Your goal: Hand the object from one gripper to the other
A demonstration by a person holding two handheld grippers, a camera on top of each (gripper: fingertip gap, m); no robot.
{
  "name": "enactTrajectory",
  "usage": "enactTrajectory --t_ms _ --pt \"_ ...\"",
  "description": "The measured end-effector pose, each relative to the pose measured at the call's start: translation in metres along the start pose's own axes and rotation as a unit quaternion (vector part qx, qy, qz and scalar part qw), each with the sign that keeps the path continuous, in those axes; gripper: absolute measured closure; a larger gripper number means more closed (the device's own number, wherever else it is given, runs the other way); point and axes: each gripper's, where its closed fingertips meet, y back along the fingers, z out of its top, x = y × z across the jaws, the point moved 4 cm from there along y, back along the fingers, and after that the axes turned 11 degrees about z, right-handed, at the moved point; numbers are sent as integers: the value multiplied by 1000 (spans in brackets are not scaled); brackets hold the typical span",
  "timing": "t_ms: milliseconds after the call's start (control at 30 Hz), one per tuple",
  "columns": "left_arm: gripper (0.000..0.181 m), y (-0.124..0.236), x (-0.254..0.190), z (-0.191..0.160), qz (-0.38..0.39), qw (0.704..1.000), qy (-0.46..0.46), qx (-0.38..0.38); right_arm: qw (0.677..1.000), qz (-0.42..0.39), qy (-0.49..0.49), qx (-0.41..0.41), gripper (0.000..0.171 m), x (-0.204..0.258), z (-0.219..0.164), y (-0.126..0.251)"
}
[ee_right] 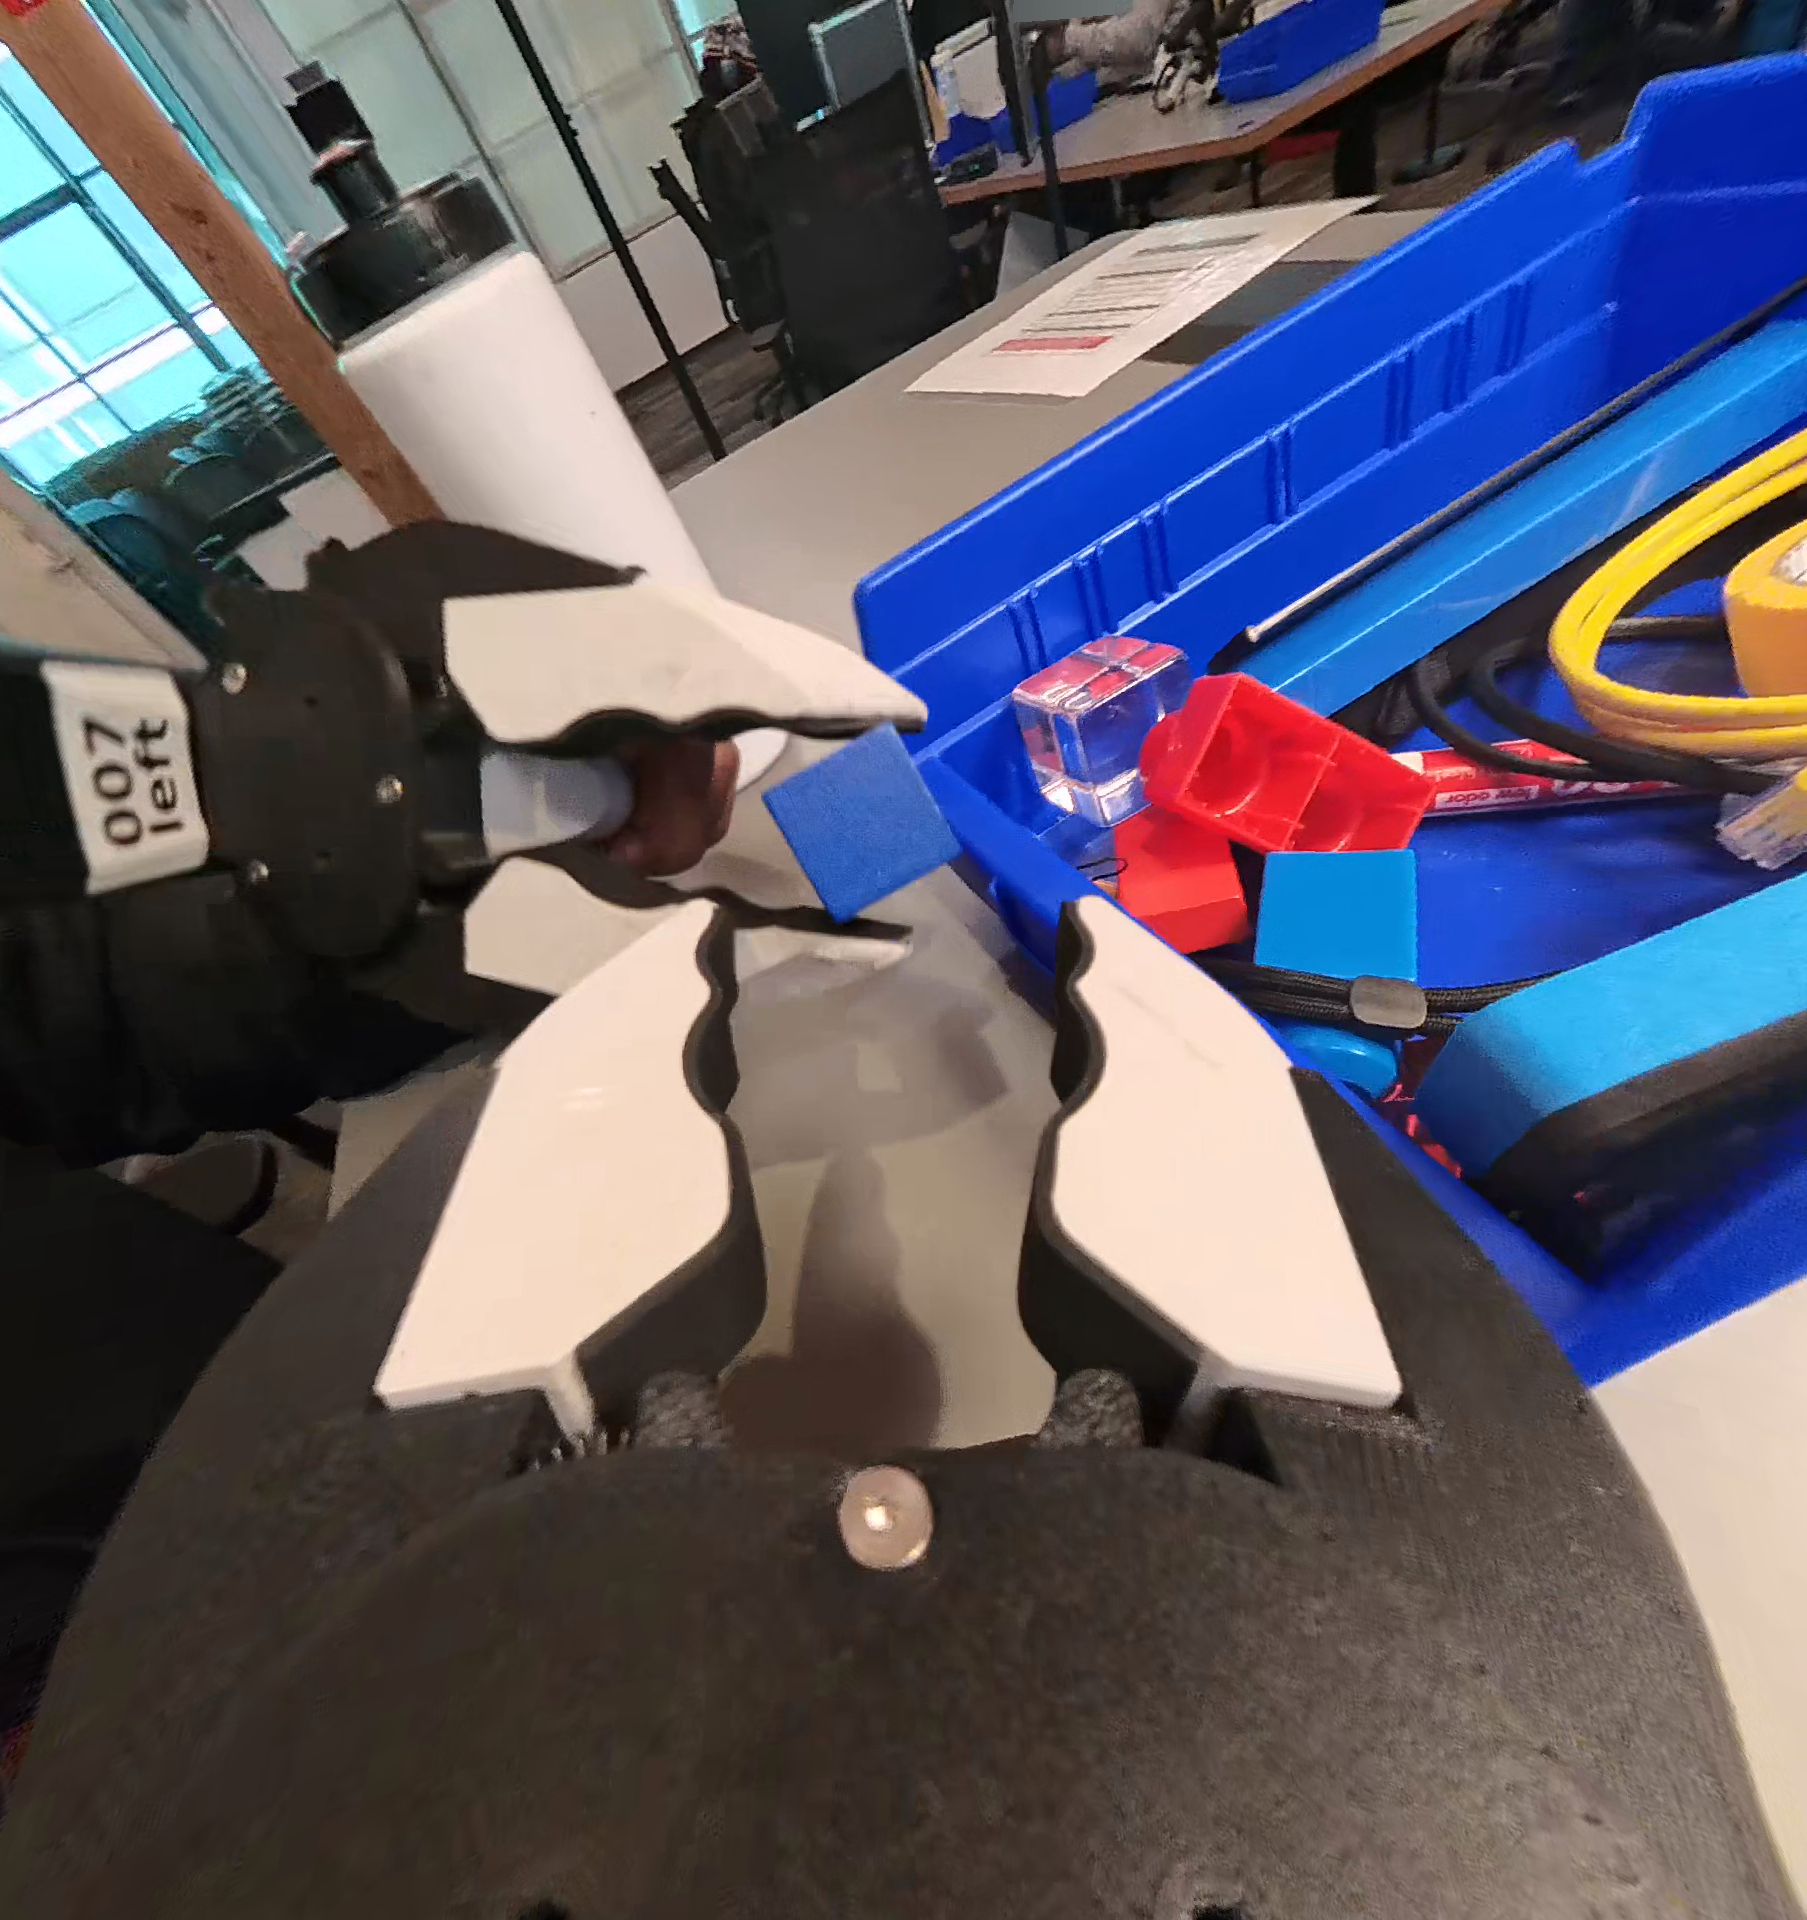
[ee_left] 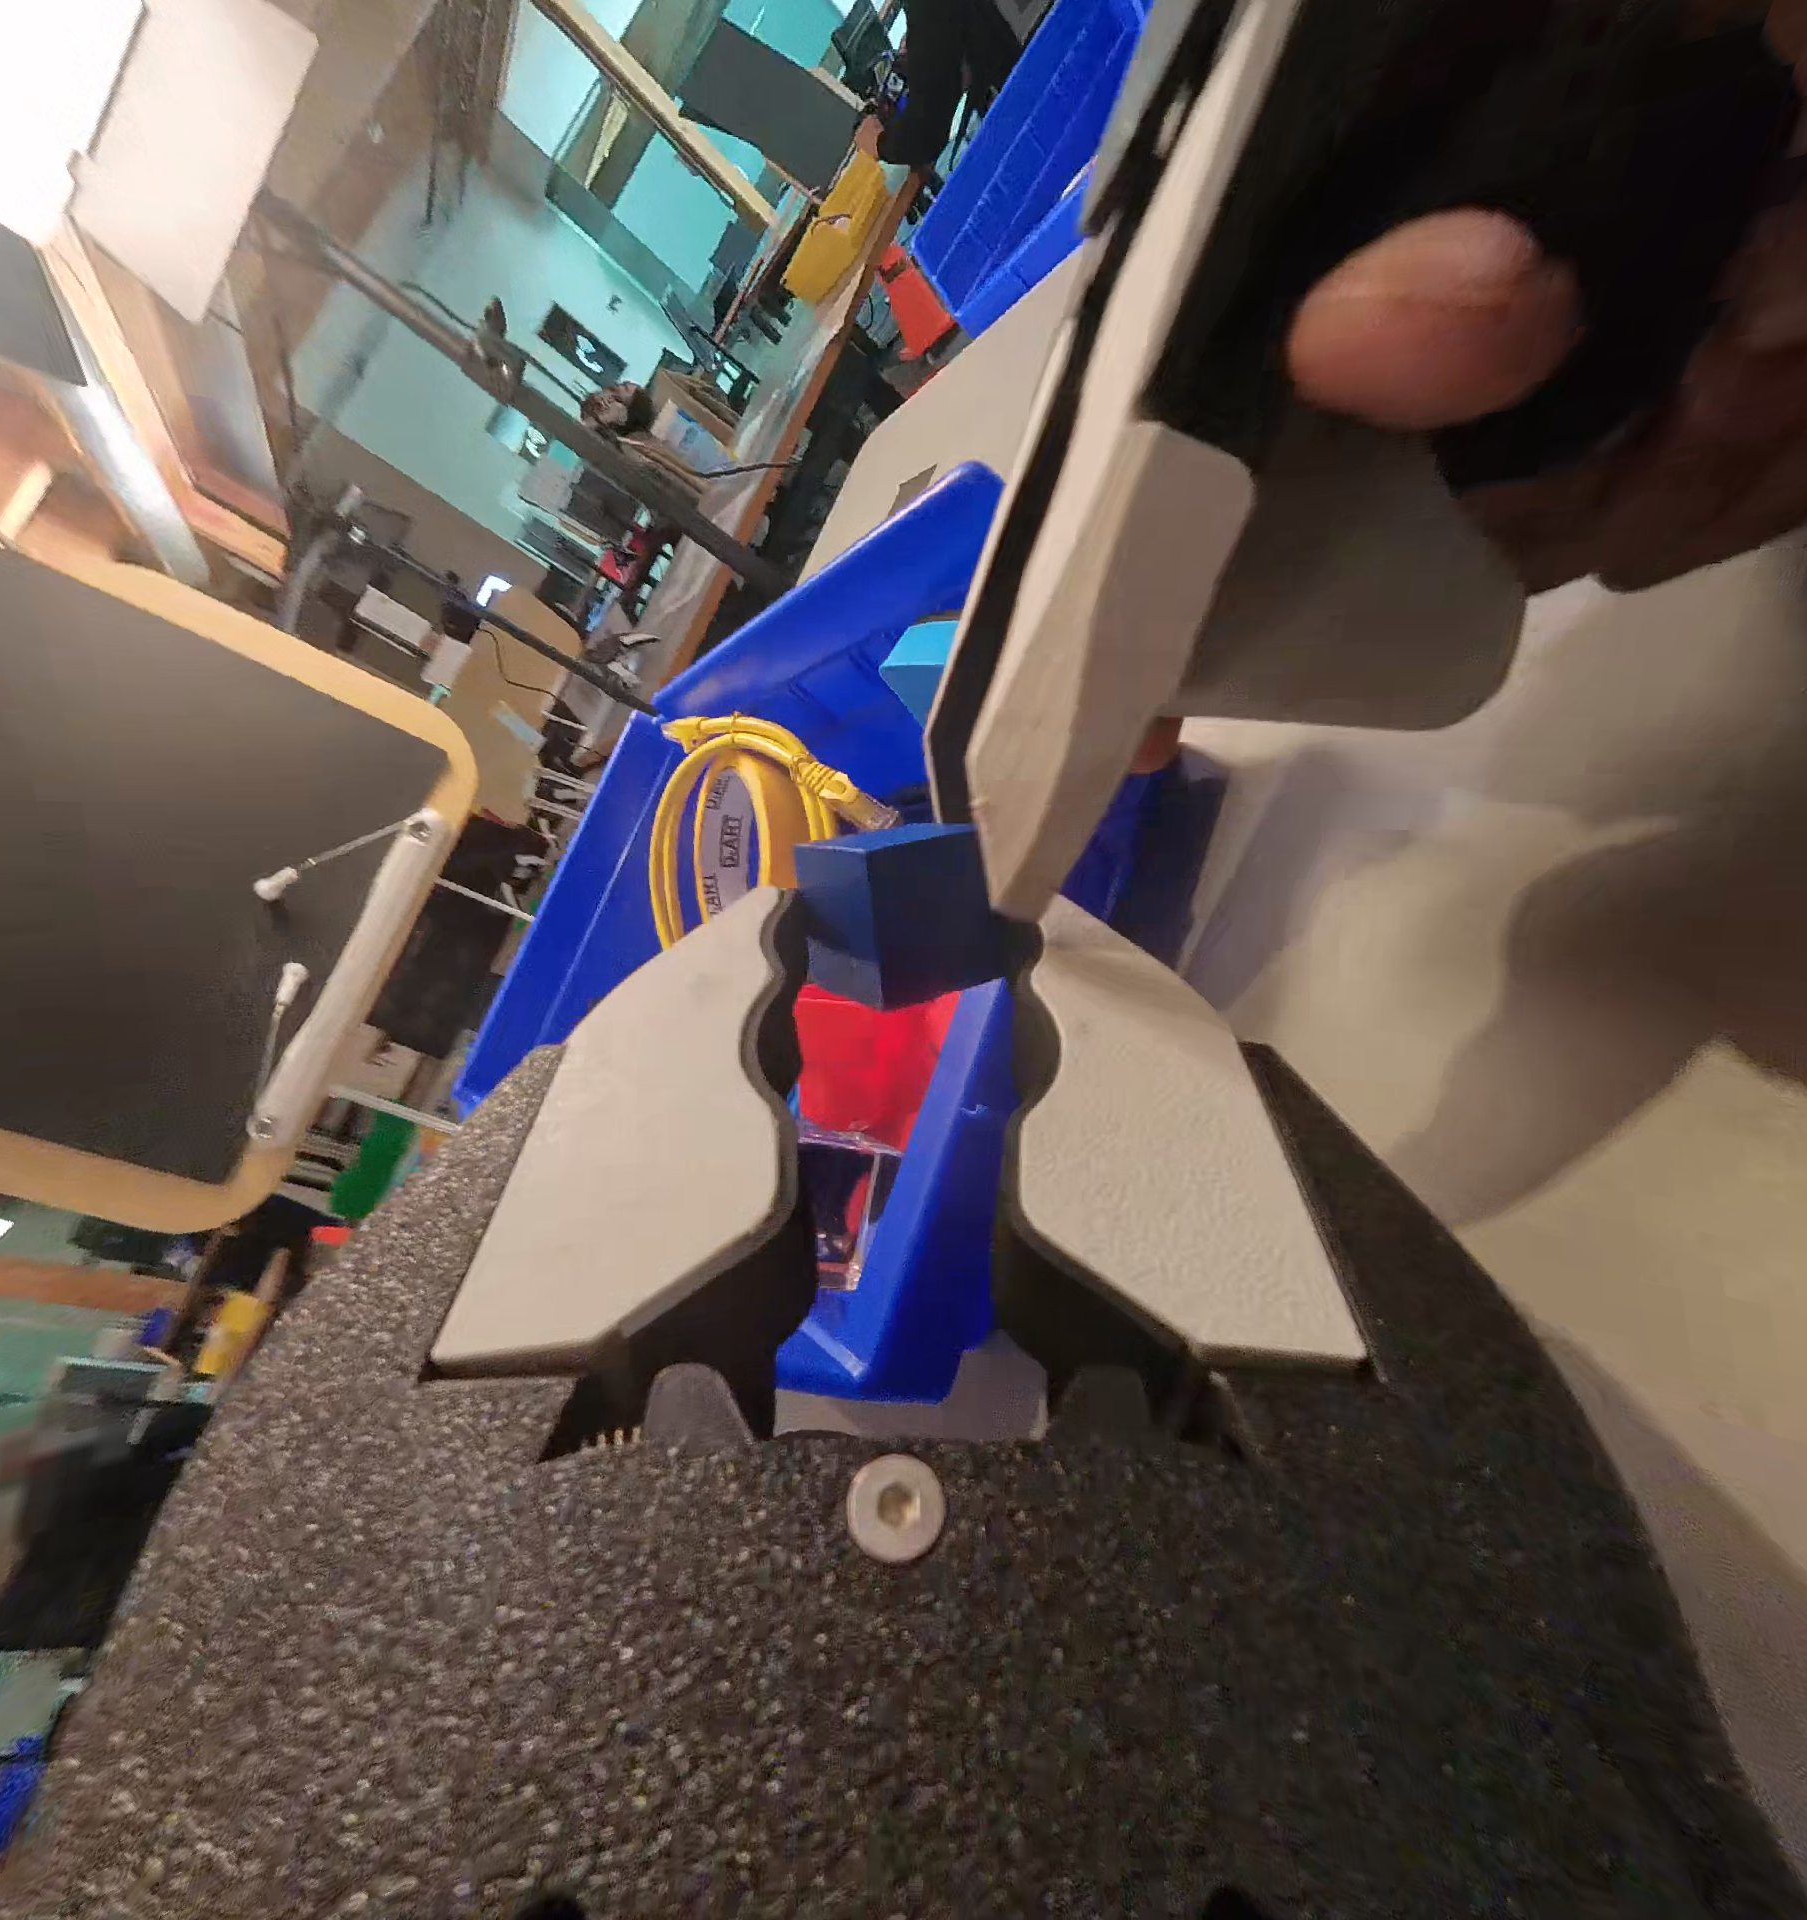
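A dark blue foam block (ee_left: 904,920) is pinched between the fingertips of my left gripper (ee_left: 904,940), which is shut on it. In the right wrist view, the left gripper (ee_right: 909,821) comes in from the left and holds the block (ee_right: 863,821) in the air beside the blue bin. My right gripper (ee_right: 894,930) is open and empty, with the block just beyond its fingertips. In the left wrist view, one right gripper finger (ee_left: 1044,675) reaches down from the upper right, its tip beside the block's right edge. I cannot tell whether it touches the block.
A blue bin (ee_right: 1242,457) on the grey table (ee_right: 837,488) holds a clear cube (ee_right: 1096,717), red bricks (ee_right: 1283,769), light blue blocks (ee_right: 1335,914), a yellow cable (ee_right: 1657,665), a tape roll (ee_right: 1803,613) and a black cord. A paper sheet (ee_right: 1138,301) lies farther back. Left and right tips are no more than a few centimetres apart.
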Motion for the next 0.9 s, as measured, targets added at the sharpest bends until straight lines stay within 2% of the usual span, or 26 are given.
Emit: enactTrajectory --t_ms 167,467,567,700,800,900 --pt "143 0 -12 5 5 999 -51 -13 999 -20 40 13 112 4 1 0" --pt "143 1 -14 7 42 990 -128 -29 1000 -6 12 14 112 7 -2 -3" --pt "143 2 -21 9 32 987 -151 -43 999 -16 42 24 129 9 -3 -3" --pt "143 2 -23 8 17 990 -135 -41 997 -23 57 35 136 8 -4 -4" --pt "142 2 -18 10 14 994 -96 -46 1000 -4 13 10 137 6 0 -1" --pt "121 3 -7 14 8 998 -16 -59 995 55 -66 -54 137 4 9 5"
